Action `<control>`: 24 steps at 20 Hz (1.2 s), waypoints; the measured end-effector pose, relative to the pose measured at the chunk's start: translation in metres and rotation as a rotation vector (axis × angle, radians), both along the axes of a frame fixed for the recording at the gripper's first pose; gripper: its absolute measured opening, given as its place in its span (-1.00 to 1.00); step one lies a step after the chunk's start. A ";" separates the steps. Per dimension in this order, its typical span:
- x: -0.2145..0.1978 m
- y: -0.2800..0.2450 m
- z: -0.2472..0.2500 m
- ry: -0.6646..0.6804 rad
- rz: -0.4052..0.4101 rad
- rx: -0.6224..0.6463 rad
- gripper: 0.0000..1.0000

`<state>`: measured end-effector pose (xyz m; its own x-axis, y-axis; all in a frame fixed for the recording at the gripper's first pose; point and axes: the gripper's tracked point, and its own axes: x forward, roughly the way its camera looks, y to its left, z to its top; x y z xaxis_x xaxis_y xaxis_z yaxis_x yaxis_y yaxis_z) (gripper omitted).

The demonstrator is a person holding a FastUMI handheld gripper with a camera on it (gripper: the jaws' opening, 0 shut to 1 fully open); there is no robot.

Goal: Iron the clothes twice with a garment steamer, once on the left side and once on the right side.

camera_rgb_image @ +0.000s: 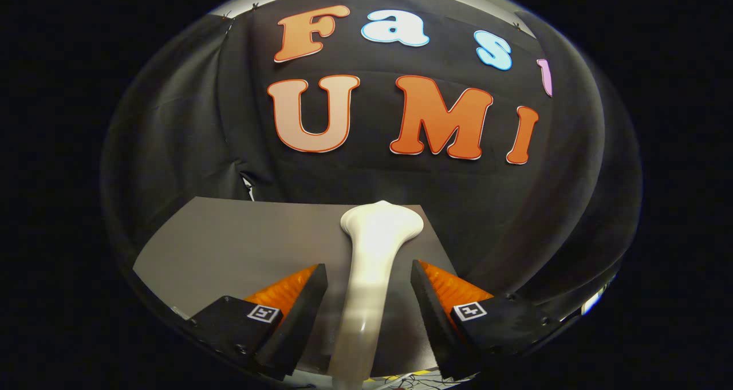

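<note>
Gripper view looks along the two fingers toward the black cloth wall (172,126) of the booth. Between the fingers runs the white garment steamer (372,252), its long handle passing up the middle and its flared head lying beyond the fingertips, near the far edge of a grey board (240,241) that sits below. The gripper (369,275) has its fingers spread; there is a visible gap between each finger and the steamer's handle, so neither seems to press on it. Whether the handle is gripped lower down, nearer the camera, I cannot tell.

As for progress, my reading is that the ironing has hardly begun or sits between passes: the steamer's head points out over the far right part of the board, and no garment that I can make out lies on it, unless the grey surface is itself cloth, which I cannot settle. Nothing visible marks either side as finished.
</note>
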<state>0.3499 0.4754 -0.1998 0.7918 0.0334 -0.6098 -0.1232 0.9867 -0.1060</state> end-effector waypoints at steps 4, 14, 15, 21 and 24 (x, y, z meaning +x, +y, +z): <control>-0.002 0.001 -0.023 0.049 -0.008 -0.010 0.80; -0.016 0.019 -0.020 0.020 0.081 0.088 -0.16; -0.027 0.020 -0.019 0.021 0.102 0.086 -0.17; -0.101 0.011 0.019 -0.102 0.162 0.196 -0.18; -0.150 -0.004 0.059 -0.183 0.174 0.262 -0.17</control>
<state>0.2004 0.4714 -0.1411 0.8557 0.3137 -0.4115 -0.2943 0.9492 0.1115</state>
